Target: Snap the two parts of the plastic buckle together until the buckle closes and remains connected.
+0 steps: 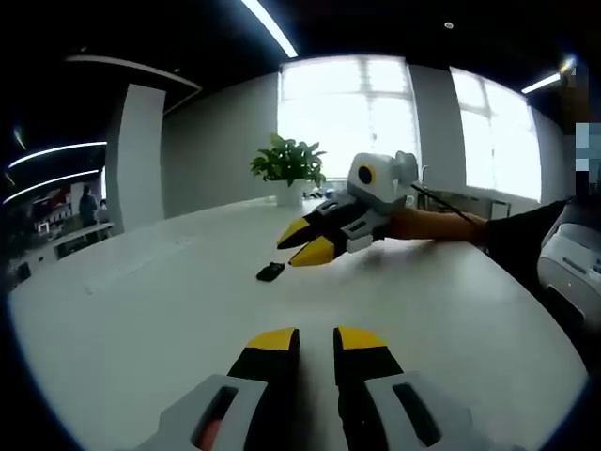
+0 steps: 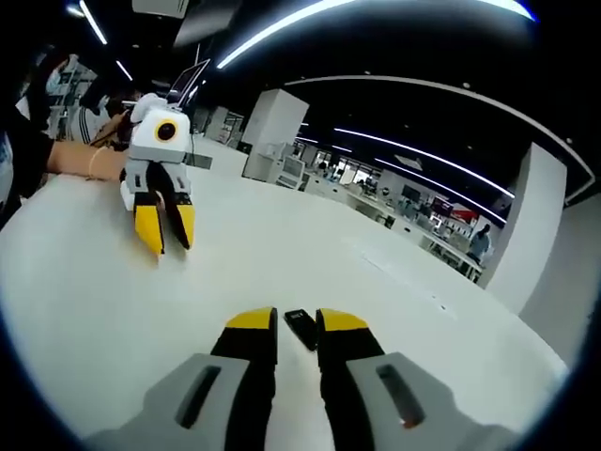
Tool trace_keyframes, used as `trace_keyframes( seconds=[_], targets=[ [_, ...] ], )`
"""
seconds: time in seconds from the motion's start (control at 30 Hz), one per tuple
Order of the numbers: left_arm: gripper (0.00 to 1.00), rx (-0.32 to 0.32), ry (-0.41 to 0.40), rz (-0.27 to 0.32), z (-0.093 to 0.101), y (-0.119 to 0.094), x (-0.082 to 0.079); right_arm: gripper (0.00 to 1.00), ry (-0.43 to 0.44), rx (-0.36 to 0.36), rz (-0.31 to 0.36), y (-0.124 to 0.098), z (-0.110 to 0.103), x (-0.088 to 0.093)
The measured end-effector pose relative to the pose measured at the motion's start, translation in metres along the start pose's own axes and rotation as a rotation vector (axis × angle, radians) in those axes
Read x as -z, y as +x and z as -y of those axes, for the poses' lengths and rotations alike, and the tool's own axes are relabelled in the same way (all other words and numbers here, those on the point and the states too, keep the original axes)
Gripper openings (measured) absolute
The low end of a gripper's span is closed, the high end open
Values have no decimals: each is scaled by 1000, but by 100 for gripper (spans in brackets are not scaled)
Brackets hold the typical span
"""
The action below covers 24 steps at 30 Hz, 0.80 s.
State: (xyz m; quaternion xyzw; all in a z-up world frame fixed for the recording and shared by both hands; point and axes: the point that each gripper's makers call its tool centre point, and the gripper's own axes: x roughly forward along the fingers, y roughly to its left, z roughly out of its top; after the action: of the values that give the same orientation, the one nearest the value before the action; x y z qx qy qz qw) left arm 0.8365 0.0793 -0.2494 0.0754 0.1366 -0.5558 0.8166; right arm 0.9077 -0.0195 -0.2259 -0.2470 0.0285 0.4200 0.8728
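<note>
One small black plastic buckle piece (image 2: 300, 326) lies flat on the white surface (image 2: 282, 254), just ahead of the right gripper (image 2: 296, 322), jaws narrowly parted, empty. Left gripper (image 1: 315, 340) well back from the buckle piece, jaws narrowly parted, empty. Judgement: widen right jaws, lower squarely, grip by its edges.

large white table (image 1: 169, 310) spans foreground. potted green plant (image 1: 288, 162) at far edge, before bright windows (image 1: 349, 108) in pale grey wall (image 1: 216, 141). white pillar (image 1: 136, 155) to left. dark ceiling with long light strips (image 2: 310, 19). beyond table, open office with desks (image 2: 376, 202), white column (image 2: 268, 132), distant person (image 2: 481, 242).
</note>
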Motion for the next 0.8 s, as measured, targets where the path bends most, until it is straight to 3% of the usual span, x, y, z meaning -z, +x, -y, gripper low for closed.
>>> trace_keyframes(
  seconds=[0.43,0.8],
  targets=[
    [14,-112,49,-19,-14,-11,-12,16,38,32,28,-12,11,-12],
    [14,-216,59,14,-29,-31,-35,16,47,68,69,-25,20,-30]
  ],
)
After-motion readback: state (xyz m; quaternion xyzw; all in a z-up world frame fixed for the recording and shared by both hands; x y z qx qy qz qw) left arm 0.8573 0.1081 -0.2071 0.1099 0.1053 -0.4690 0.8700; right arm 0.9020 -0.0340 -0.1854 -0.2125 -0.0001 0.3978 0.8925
